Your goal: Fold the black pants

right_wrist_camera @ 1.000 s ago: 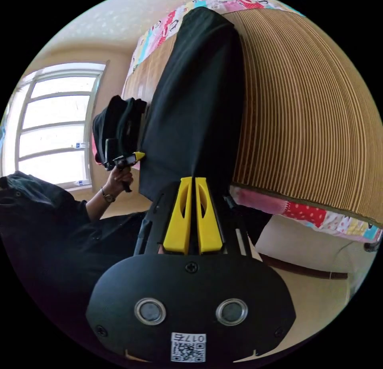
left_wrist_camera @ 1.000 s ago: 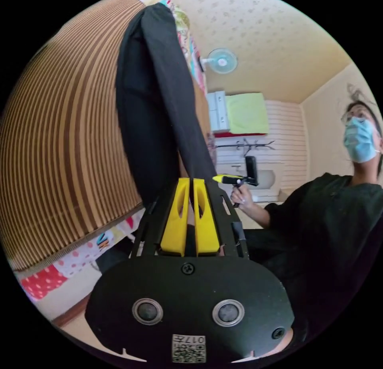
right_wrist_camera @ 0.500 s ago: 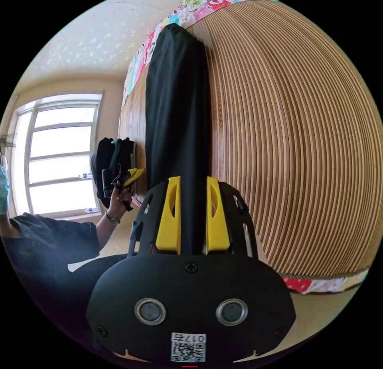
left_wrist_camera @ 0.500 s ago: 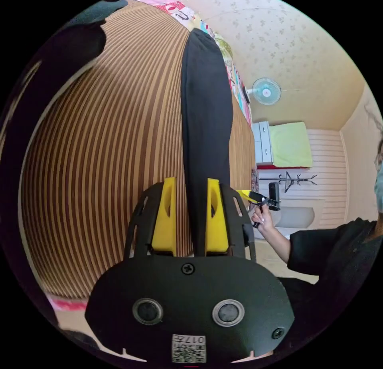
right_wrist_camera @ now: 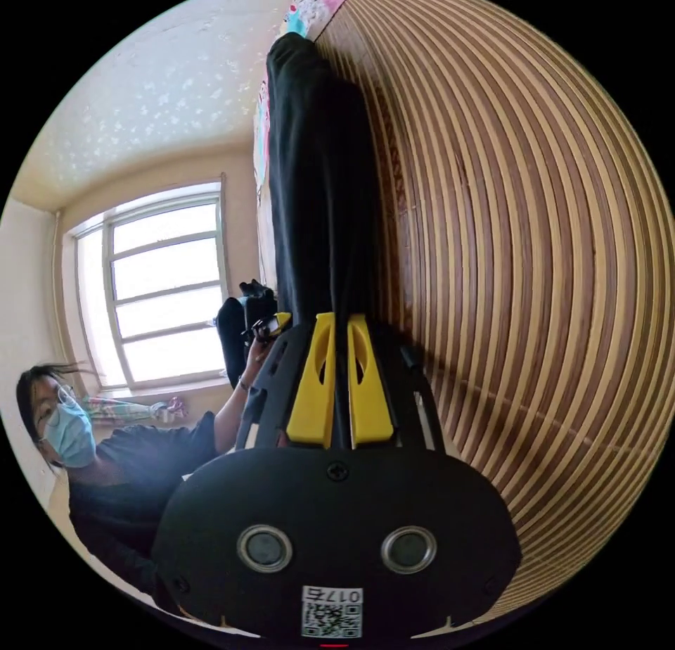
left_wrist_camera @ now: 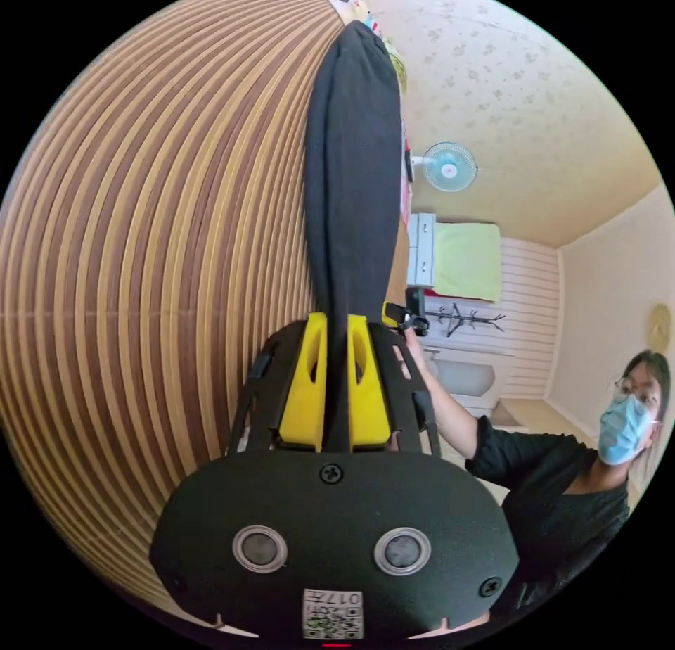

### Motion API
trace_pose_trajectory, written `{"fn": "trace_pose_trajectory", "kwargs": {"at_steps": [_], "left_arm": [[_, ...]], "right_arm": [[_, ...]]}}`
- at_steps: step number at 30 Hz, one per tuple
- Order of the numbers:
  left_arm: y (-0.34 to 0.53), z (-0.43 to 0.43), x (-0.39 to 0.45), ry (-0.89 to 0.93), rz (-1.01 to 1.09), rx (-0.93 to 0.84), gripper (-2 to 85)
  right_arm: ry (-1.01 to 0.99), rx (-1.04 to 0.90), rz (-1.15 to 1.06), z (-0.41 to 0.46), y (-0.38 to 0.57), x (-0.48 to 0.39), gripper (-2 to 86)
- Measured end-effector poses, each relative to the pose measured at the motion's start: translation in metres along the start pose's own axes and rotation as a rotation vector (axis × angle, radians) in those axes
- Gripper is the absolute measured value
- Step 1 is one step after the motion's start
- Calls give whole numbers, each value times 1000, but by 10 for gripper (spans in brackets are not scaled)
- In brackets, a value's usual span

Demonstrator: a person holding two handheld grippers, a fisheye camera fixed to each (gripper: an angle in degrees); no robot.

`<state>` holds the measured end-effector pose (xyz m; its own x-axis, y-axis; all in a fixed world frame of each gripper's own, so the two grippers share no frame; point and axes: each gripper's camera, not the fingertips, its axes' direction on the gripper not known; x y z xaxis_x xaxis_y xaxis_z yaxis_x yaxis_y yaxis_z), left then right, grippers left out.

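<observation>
A ribbed bamboo mat [left_wrist_camera: 155, 270] in brown and tan stripes covers the bed, its slats running in fine parallel lines. On it lie the black pants [left_wrist_camera: 351, 164], matte and smooth, folded into one long narrow strip with a rounded far end. At the near end the left claw [left_wrist_camera: 336, 319] has its yellow jaws clenched on the fabric edge, and the right claw [right_wrist_camera: 340, 319] grips the same end likewise. The person's hand [right_wrist_camera: 254, 347] reaches out from a black sleeve toward the pants' edge.
</observation>
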<state>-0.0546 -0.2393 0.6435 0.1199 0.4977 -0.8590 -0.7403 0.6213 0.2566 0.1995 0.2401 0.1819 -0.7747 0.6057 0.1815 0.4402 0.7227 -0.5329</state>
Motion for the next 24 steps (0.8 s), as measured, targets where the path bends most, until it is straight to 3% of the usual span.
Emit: {"fn": "trace_pose_trajectory", "kwargs": {"at_steps": [7, 17, 24], "left_arm": [[73, -40, 57, 374, 210, 71, 33], [219, -128, 332, 368, 638, 135, 34], [221, -159, 476, 378, 801, 191, 37]], "right_arm": [[-370, 58, -175, -54, 90, -52, 28], [-341, 108, -582, -133, 275, -307, 20], [-284, 222, -862, -185, 309, -448, 17]]}}
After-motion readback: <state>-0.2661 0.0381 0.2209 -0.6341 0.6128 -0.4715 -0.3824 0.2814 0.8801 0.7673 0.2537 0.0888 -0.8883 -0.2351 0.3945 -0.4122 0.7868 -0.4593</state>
